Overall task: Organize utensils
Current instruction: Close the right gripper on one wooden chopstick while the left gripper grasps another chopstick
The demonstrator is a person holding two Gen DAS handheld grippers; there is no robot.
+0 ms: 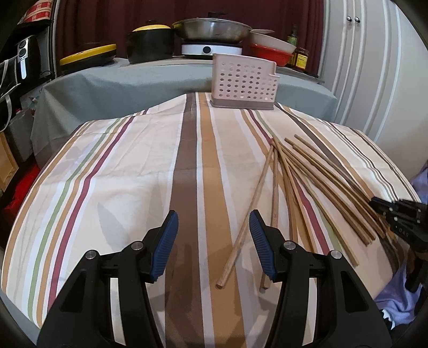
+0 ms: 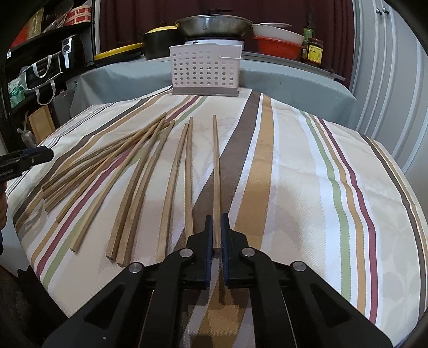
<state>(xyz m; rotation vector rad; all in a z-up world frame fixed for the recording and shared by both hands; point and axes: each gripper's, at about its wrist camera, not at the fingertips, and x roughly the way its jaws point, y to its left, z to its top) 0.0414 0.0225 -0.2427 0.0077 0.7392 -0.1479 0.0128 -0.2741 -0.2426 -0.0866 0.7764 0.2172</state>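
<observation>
Right gripper (image 2: 217, 230) has its blue pads (image 2: 208, 235) pressed in on one wooden chopstick (image 2: 215, 171), clamping its near end; the stick runs straight ahead from the jaws over the striped tablecloth (image 2: 307, 187), pointing toward the holder. Whether its far tip touches the cloth cannot be told.

Left gripper (image 1: 214, 241) is spread wide, pads (image 1: 167, 241) apart, nothing between them, hovering over the brown stripe of the cloth (image 1: 107, 174). In the left wrist view the right gripper (image 1: 393, 214) shows only at the right edge, at the near ends of the sticks.

Loose chopsticks (image 2: 128, 174) lie fanned on the cloth left of the held one: a pair just beside it, more spread out further left, several overlapping at the far ends. In the left view the same pile (image 1: 307, 187) sits right of the open jaws, one stick (image 1: 248, 208) angled apart from the rest.

Perforated white utensil holder (image 2: 204, 69) with a grey base stands upright at the far edge of the striped cloth, well apart from the sticks; it looks empty through the holes. Same holder (image 1: 243, 80) in the left view.

Behind it, a grey-covered counter (image 2: 281, 77) carries a wok (image 2: 214, 25) on a white burner, a black pot with yellow lid (image 2: 157, 40), stacked bowls (image 2: 278, 40) and jars (image 2: 314, 50).
</observation>
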